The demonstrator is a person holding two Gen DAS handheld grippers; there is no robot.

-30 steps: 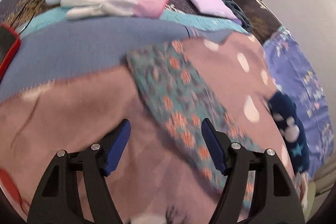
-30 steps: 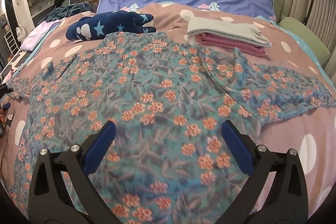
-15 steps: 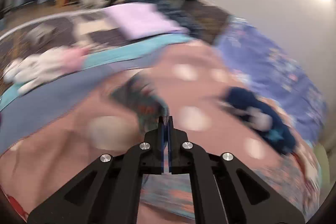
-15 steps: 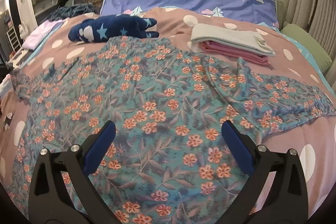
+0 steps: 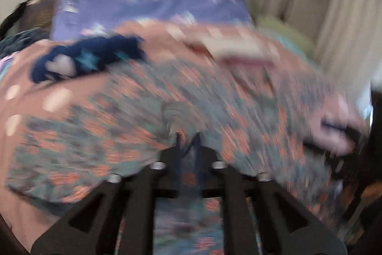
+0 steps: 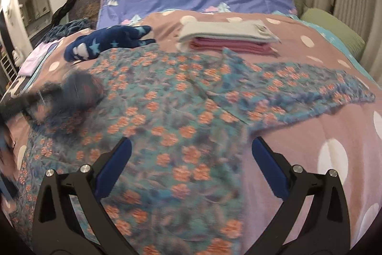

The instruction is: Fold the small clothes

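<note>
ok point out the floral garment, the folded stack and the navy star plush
floral garment (image 6: 167, 116): right wrist view, middle of the spread fabric
folded stack (image 6: 226, 40): right wrist view, front edge of the layers
navy star plush (image 6: 105, 42): right wrist view, its body

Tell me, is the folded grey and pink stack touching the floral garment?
Touching. In the right wrist view, a raised corner of the floral garment lies against the front edge of the folded stack.

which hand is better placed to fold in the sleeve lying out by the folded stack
Right. Its hand-held gripper is open over the edge of the floral garment, with that sleeve just ahead of it.
</note>
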